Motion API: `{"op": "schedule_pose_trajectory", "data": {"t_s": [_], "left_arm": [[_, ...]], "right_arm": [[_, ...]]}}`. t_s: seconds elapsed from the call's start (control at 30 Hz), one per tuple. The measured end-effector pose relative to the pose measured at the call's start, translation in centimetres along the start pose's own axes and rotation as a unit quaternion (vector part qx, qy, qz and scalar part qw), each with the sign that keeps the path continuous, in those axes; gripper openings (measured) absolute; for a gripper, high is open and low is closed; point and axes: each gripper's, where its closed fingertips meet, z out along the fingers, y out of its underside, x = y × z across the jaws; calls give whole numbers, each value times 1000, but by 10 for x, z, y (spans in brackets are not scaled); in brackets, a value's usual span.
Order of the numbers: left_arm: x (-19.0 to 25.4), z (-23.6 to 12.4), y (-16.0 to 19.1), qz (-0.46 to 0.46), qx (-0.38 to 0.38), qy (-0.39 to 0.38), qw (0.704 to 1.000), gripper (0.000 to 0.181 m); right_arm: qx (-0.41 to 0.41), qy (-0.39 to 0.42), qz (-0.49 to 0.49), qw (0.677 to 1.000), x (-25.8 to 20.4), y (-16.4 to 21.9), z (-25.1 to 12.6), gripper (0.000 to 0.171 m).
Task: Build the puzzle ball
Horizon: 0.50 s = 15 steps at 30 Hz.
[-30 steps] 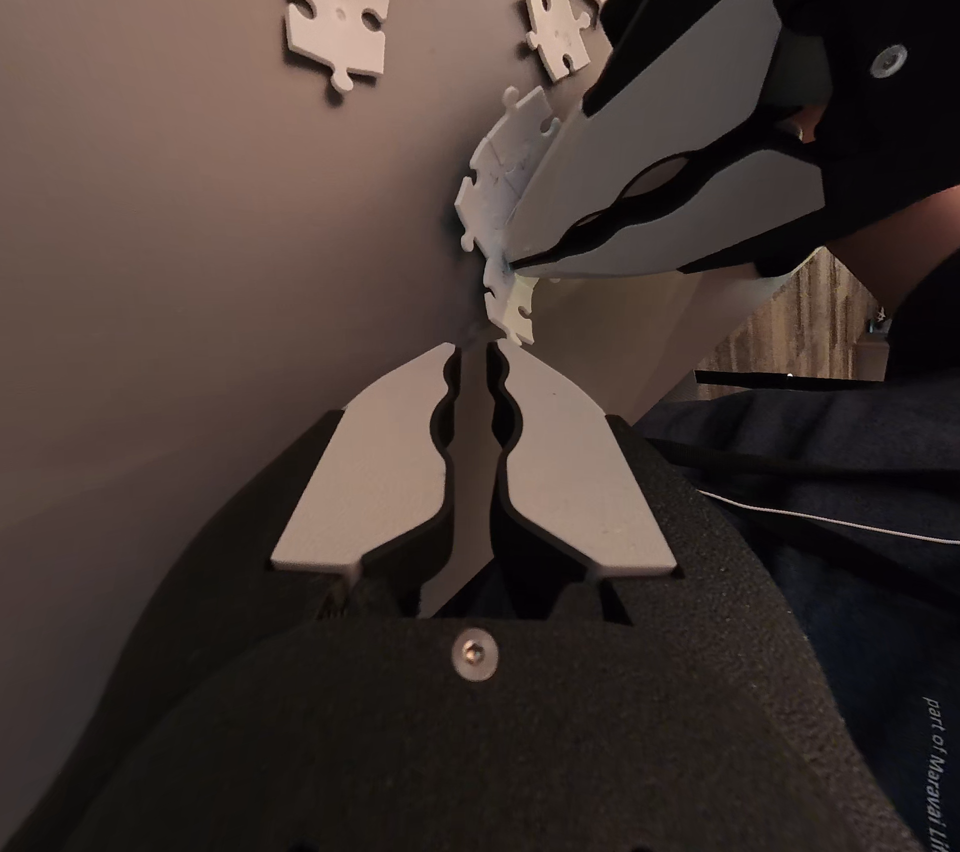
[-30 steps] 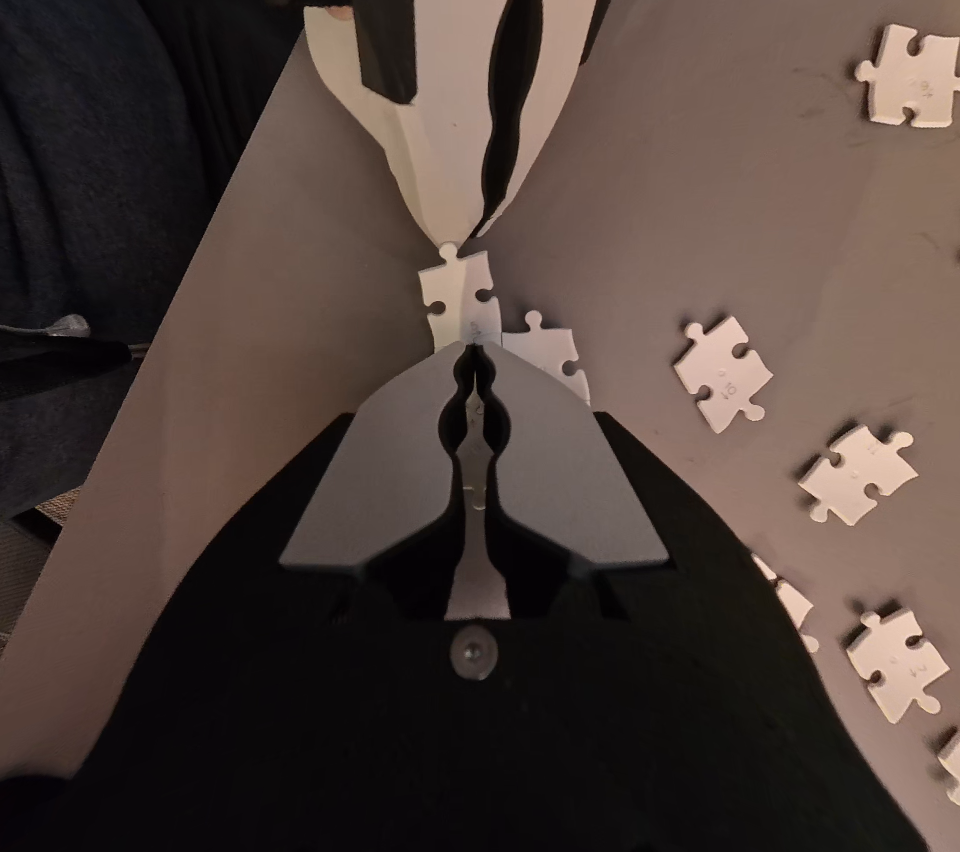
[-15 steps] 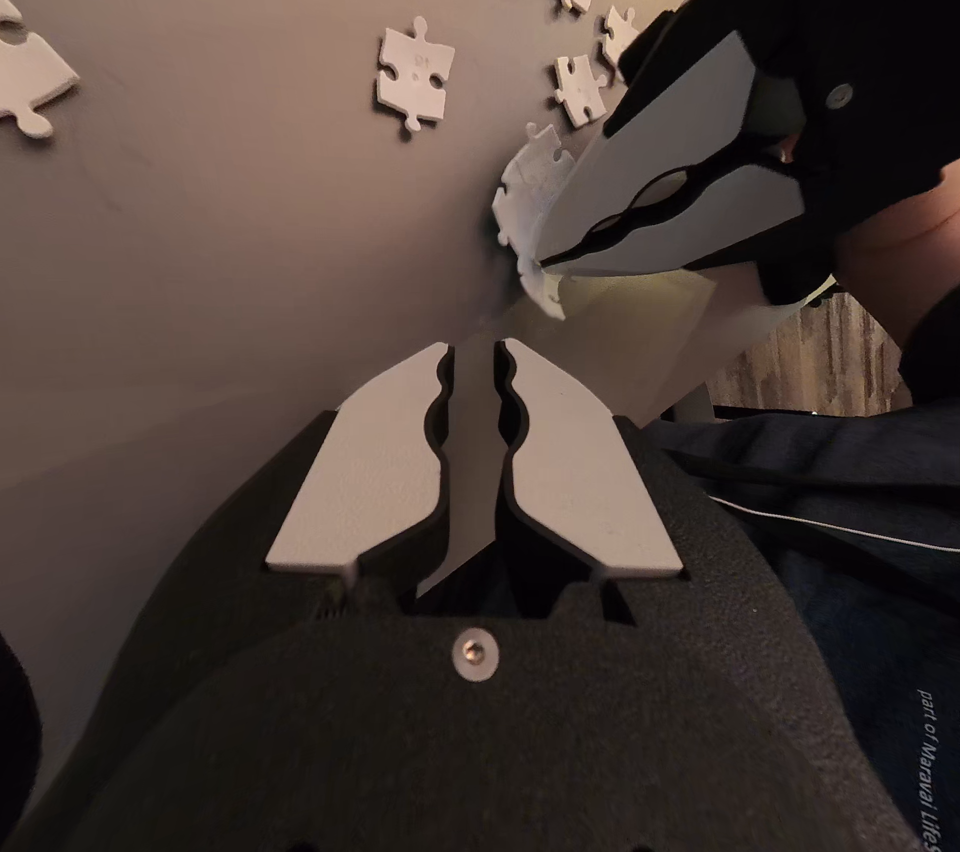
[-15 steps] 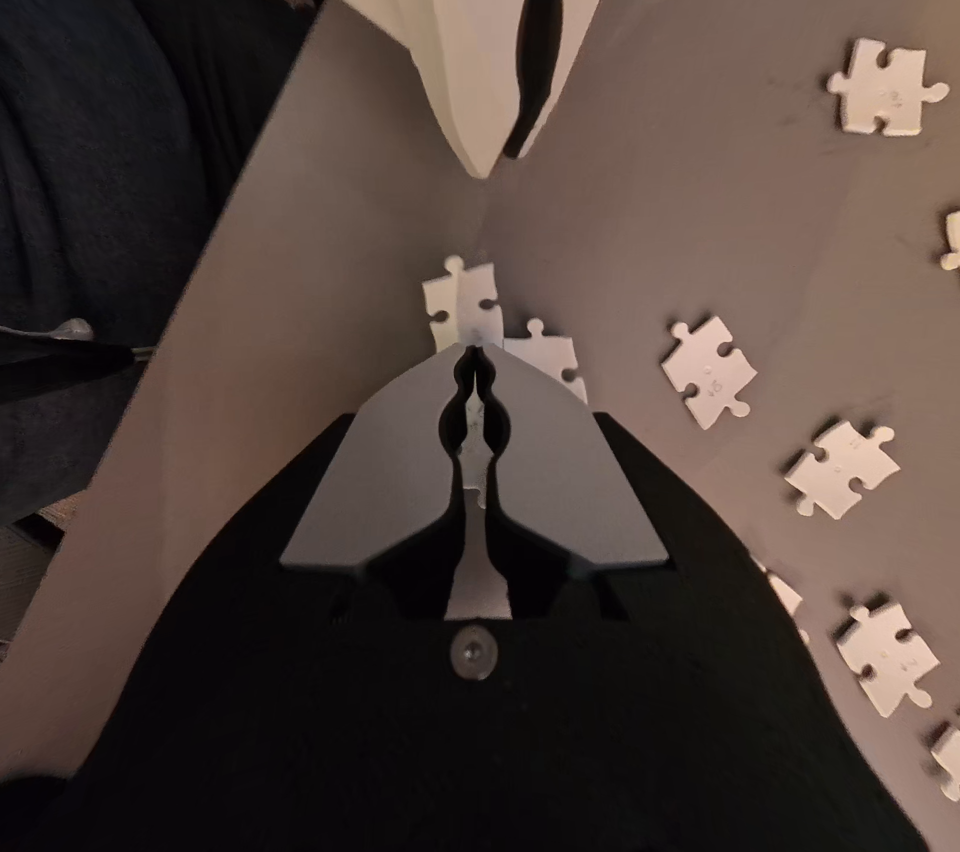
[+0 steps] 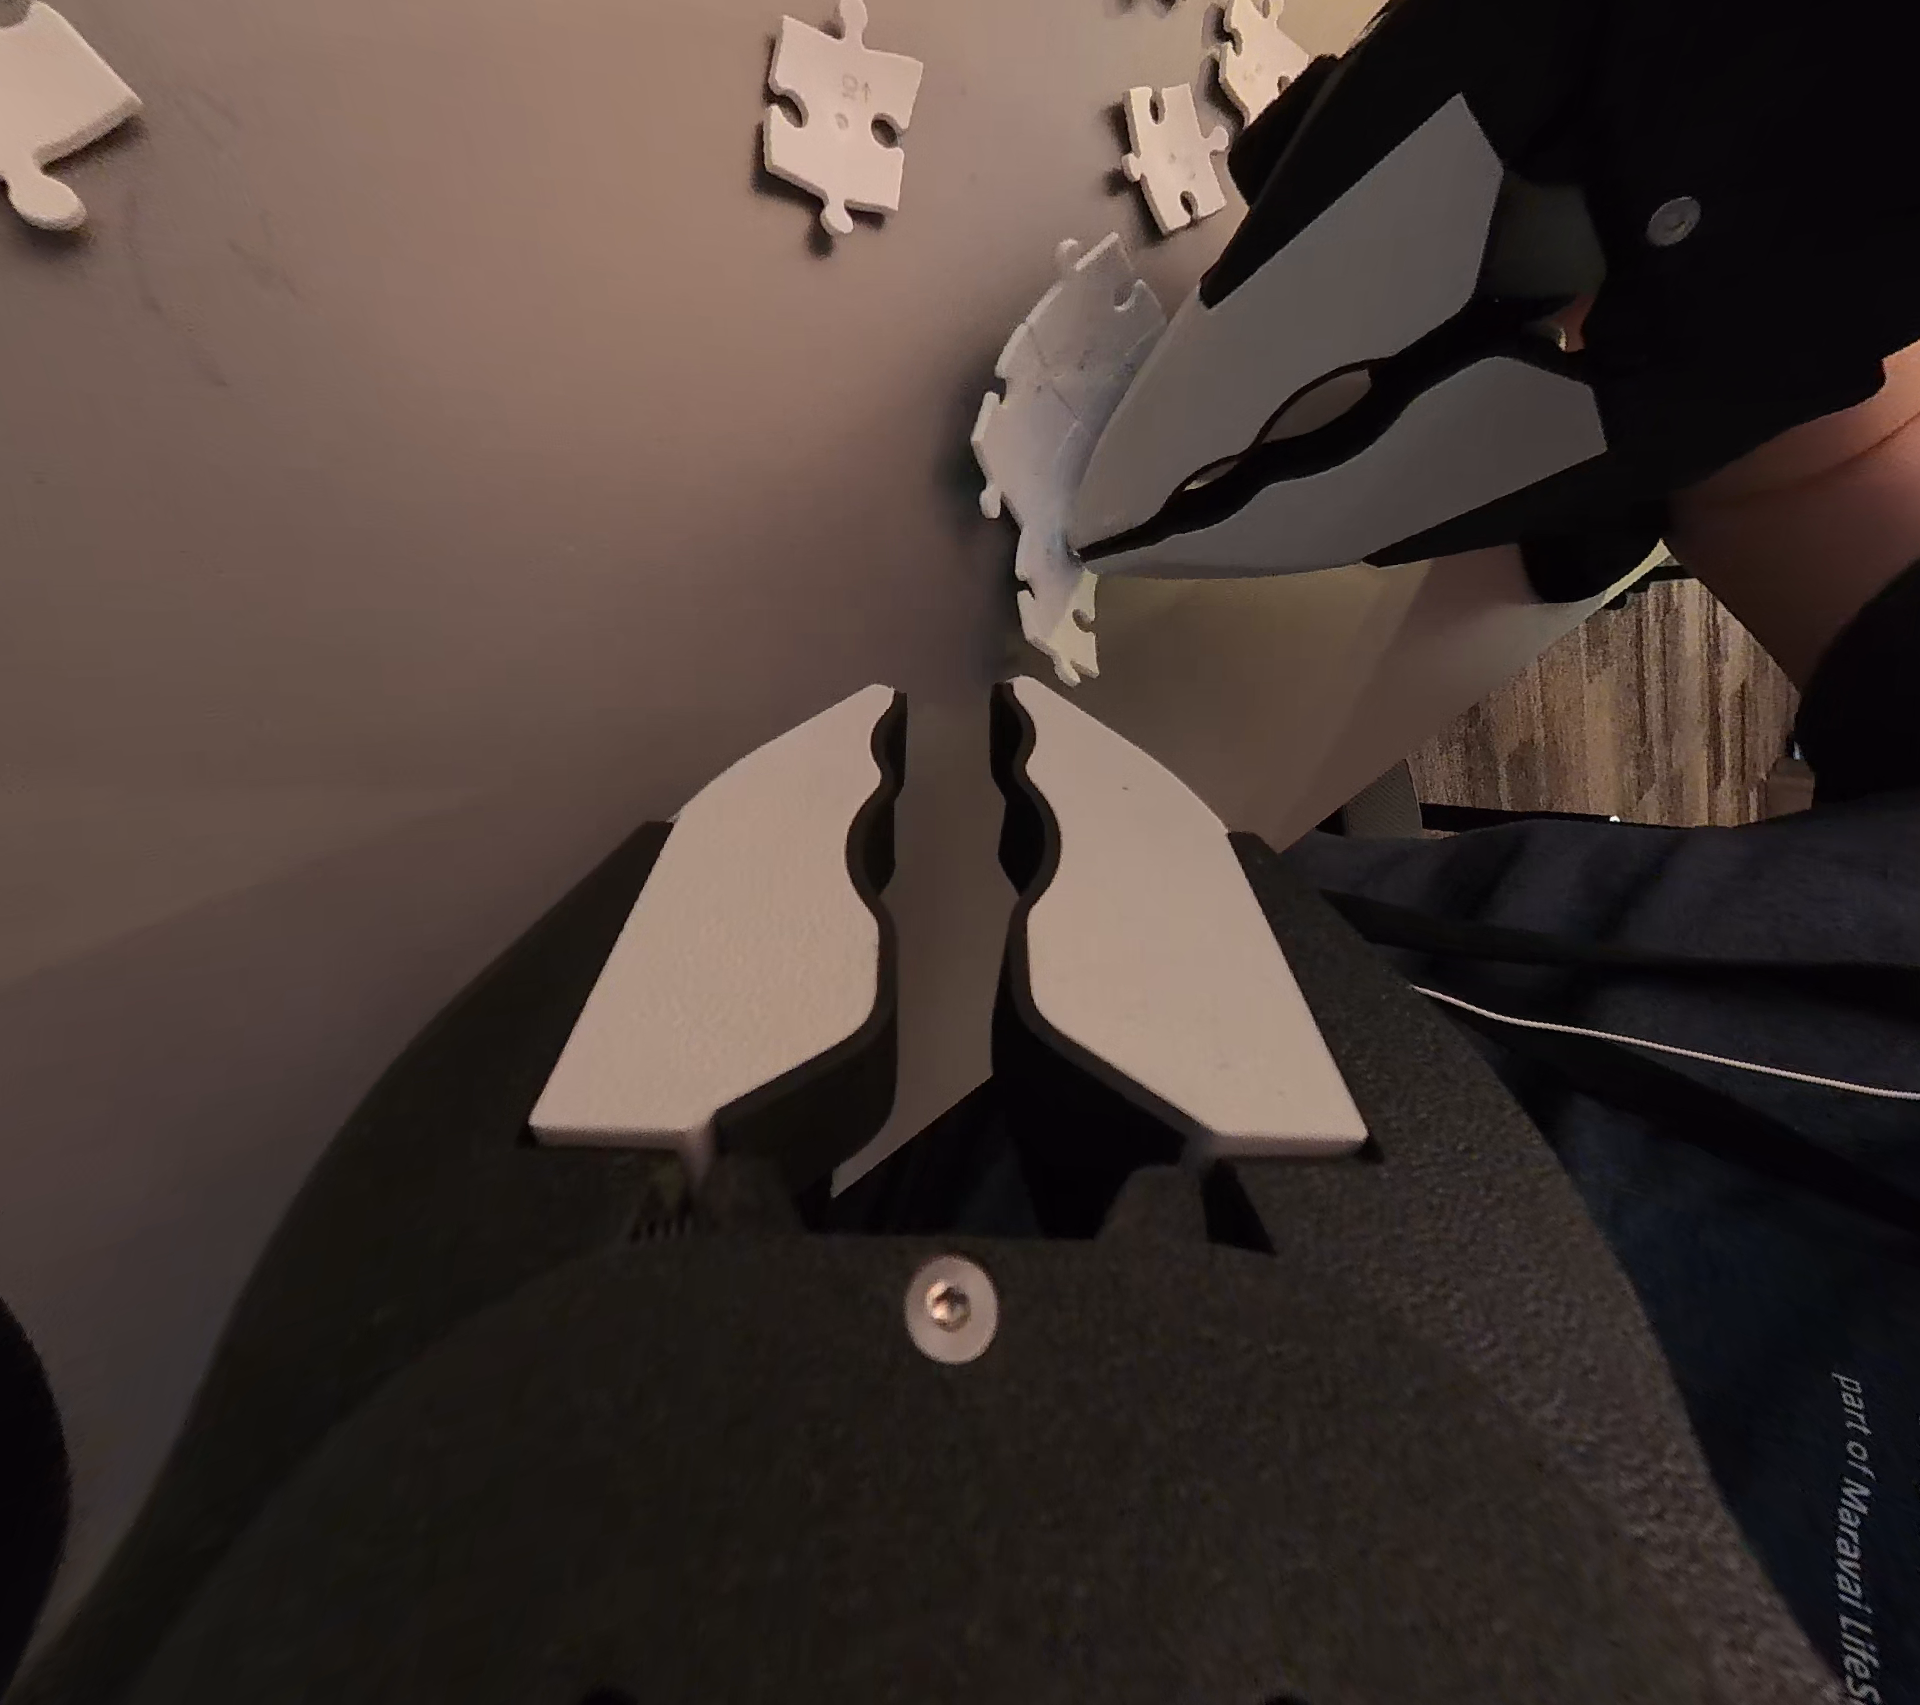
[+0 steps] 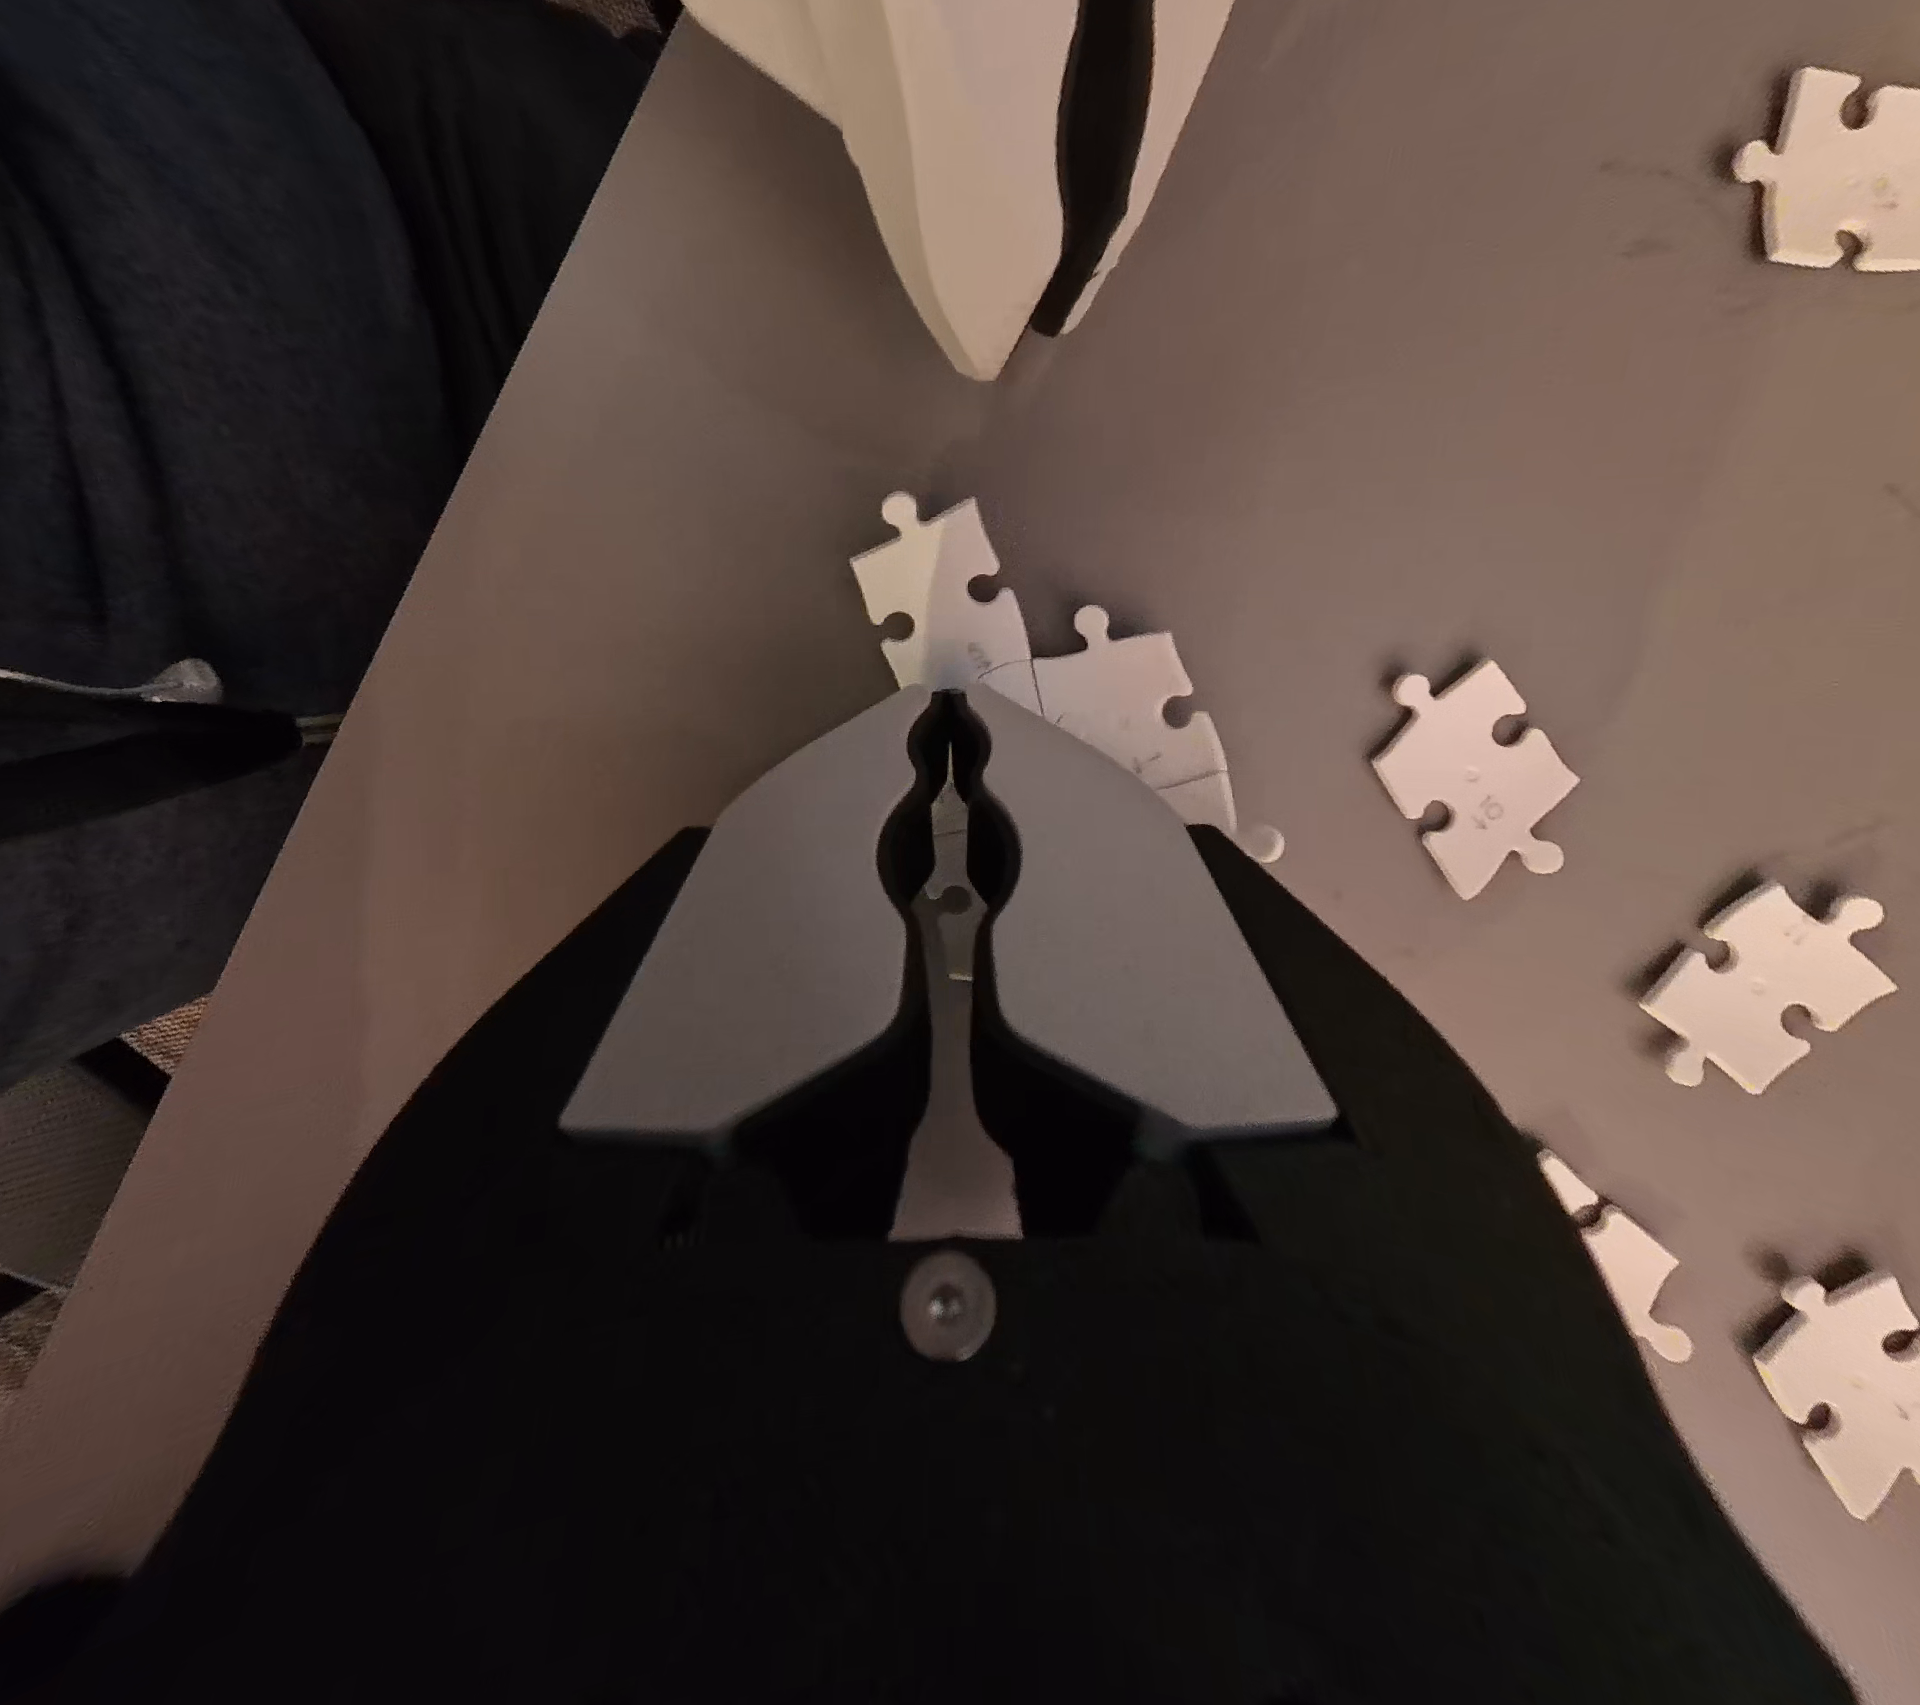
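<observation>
My left gripper (image 5: pixel 948 691) has its jaws slightly spread with nothing between them, tips hovering low over the grey bench (image 5: pixel 416 408). The part-built shell (image 5: pixel 1049 450) — a few white curved pieces already joined — lies just ahead and a little to the right of those tips, its long axis running away from me, with the nearest knob just beside my right finger. My right gripper (image 6: pixel 948 699) has its jaws pressed together on that shell (image 6: pixel 966 606), pinching its edge near the middle. So the right is the one on the work; the left is just beside it but apart from it, and I judge it must come forward and rightward to meet the near end.

The left wrist view shows the shell's bowed side profile, propped up at an angle on the bench. The right wrist view looks down its inner face and shows the loose pieces (image 6: pixel 1475 772) strung out to the right — and the left tips well short of the shell's far knob.
</observation>
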Motion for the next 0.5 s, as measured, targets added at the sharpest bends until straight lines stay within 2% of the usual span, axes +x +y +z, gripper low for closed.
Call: {"op": "schedule_pose_trajectory", "data": {"t_s": [0.27, 0.4, 0.43, 0.47, 0.5], "left_arm": [[1, 0, 0, 2, -3, -1, 1000, 15], [0, -3, -1, 0, 3, 1, 1000, 15], [0, -4, -1, 0, 5, 3, 1000, 15], [1, -4, -2, 1, 8, 7, 1000, 15], [2, -4, -2, 3, 11, 13, 1000, 15]], "right_arm": [[5, -6, -3, 1000, -1, 0, -1, 1], [39, 1, -12, 999, 2, -9, -17, 1], [44, 2, -10, 999, 2, -10, -21, 3], [45, 7, -7, 999, 4, -10, -25, 17], [41, 8, -6, 999, 5, -7, -28, 20]]}}
